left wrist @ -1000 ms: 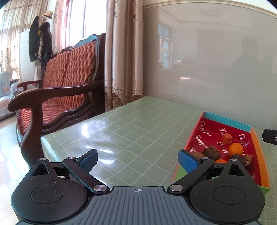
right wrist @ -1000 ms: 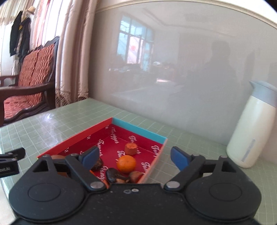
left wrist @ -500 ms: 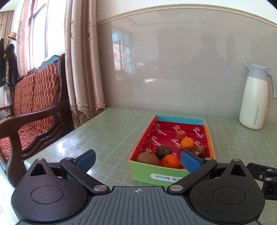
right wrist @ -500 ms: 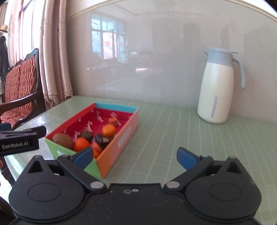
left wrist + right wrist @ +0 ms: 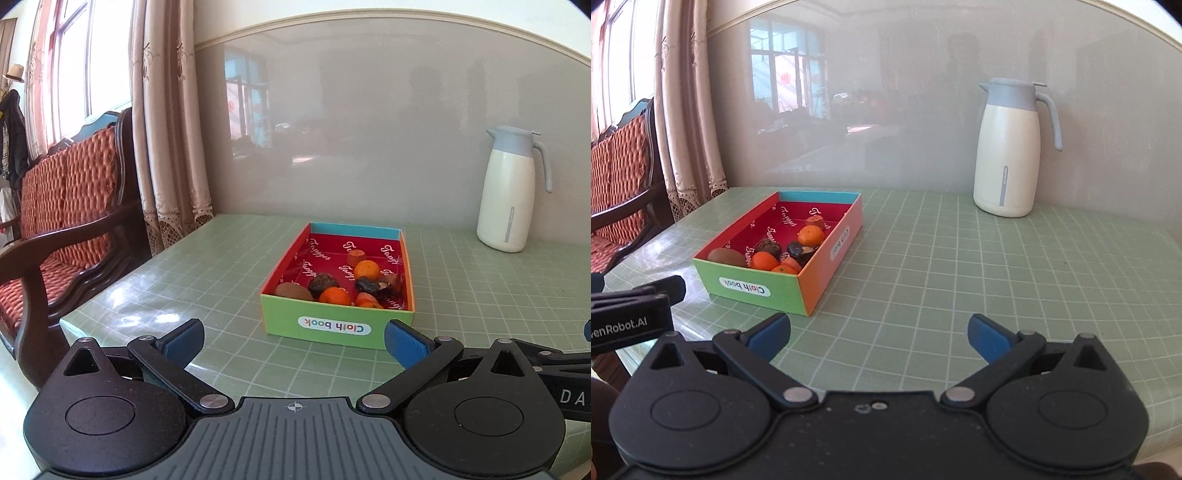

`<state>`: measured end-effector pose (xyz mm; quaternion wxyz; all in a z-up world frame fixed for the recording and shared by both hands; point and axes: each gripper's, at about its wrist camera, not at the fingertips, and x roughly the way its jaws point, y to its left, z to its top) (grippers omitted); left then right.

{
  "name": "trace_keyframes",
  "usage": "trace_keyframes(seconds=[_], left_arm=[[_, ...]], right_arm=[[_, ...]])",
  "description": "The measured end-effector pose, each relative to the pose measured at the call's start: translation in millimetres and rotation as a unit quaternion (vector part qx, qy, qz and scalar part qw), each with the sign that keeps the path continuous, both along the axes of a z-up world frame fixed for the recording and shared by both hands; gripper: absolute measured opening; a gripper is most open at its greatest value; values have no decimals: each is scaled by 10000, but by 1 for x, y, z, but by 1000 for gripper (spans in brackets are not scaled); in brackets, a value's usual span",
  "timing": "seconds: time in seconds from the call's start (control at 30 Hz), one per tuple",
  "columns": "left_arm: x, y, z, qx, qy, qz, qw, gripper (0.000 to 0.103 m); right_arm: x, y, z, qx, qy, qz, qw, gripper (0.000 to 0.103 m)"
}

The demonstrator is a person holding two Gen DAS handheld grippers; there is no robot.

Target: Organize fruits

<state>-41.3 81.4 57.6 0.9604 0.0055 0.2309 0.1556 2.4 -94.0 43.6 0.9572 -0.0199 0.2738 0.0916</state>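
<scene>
Your dark fruits (image 5: 373, 286) at the box's (image 5: 338, 326) five o'clock corner are hard to identify; oranges (image 5: 366, 269) and a brown kiwi (image 5: 293, 291) show clearly. At twelve o'clock from your left gripper (image 5: 293, 341), the box sits; your right gripper (image 5: 879, 334) also gapes wide, empty.

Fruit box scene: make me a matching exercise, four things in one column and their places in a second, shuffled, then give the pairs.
Things:
1. brown kiwi
2. white jug
3. cushioned chair
4. "Cloth book" label

Places:
A. standing on the table by the wall, right of the box
B. on the green near wall of the box
C. beside the table, near the curtain
D. in the near left corner inside the box

Pairs: 1-D, 2-A, 3-C, 4-B
</scene>
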Motion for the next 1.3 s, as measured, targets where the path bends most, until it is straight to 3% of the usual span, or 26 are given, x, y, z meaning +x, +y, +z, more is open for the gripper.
trace_keyframes(seconds=[0.3, 1.3], left_arm=[[-4, -8, 1, 3, 73, -74, 9999, 103], [0, 9, 1, -100, 71, 76, 9999, 103]], right_arm=[[-4, -2, 11, 2, -141, -79, 9999, 103], [3, 13, 7, -68, -84, -25, 9999, 103]])
